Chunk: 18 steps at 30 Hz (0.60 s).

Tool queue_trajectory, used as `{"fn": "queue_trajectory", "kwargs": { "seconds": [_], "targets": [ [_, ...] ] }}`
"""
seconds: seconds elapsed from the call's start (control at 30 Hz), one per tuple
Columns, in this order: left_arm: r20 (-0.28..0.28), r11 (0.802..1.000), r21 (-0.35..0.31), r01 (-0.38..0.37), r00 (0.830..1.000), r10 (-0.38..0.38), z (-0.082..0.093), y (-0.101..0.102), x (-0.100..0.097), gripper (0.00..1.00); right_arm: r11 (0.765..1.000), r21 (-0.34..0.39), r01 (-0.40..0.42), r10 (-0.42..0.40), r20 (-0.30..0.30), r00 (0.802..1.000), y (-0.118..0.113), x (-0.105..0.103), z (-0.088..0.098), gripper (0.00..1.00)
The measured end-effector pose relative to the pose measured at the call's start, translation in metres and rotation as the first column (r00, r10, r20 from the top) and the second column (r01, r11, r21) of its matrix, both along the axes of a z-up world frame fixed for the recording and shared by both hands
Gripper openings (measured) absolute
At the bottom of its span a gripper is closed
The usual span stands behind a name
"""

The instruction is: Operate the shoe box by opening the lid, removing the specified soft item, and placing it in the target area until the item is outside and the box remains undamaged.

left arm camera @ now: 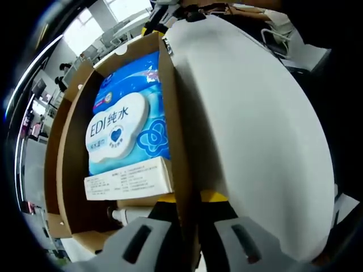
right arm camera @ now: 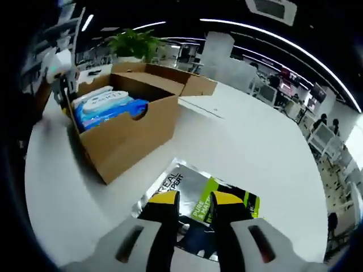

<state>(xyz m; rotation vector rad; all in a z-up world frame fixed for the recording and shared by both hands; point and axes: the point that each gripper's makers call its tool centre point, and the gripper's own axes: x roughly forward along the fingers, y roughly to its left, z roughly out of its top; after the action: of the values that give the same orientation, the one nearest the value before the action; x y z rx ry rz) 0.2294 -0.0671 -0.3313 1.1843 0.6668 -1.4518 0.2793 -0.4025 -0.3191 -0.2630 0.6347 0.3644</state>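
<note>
An open brown cardboard box [left arm camera: 71, 170] holds a blue and white pack of wet wipes [left arm camera: 127, 130], lying flat inside. My left gripper [left arm camera: 191, 208] straddles the box's side wall and is shut on it, one jaw inside and one outside. In the right gripper view the same box [right arm camera: 133, 136] stands at the left with its flaps [right arm camera: 193, 85] folded out, the wipes [right arm camera: 105, 107] inside, and the left gripper [right arm camera: 59, 73] at its far edge. My right gripper [right arm camera: 194, 199] is shut on a silver and green soft pack [right arm camera: 176, 181] resting on the white table in front of the box.
The white table [right arm camera: 244, 136] stretches wide to the right of the box. A green potted plant [right arm camera: 133, 42] stands behind the box. Chairs and desks stand beyond the table's far edge [right arm camera: 323, 141].
</note>
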Motion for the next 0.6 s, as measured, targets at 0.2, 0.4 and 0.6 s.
{"fn": "queue_trajectory", "kwargs": {
  "seconds": [0.2, 0.4, 0.6],
  "targets": [
    [-0.001, 1.0, 0.007, -0.003, 1.0, 0.003, -0.003, 0.0, 0.001, 0.04, 0.999, 0.037, 0.03, -0.03, -0.008, 1.0, 0.004, 0.003, -0.016, 0.2],
    [-0.004, 1.0, 0.023, -0.011, 1.0, 0.012, -0.006, -0.001, 0.004, 0.04, 0.992, 0.094, 0.086, -0.085, -0.02, 0.996, -0.003, 0.003, -0.016, 0.27],
    [-0.004, 1.0, 0.025, -0.013, 1.0, 0.013, -0.006, 0.0, 0.004, 0.04, 0.981, 0.137, 0.136, -0.136, -0.01, 0.991, -0.013, 0.004, -0.017, 0.37]
  ]
}}
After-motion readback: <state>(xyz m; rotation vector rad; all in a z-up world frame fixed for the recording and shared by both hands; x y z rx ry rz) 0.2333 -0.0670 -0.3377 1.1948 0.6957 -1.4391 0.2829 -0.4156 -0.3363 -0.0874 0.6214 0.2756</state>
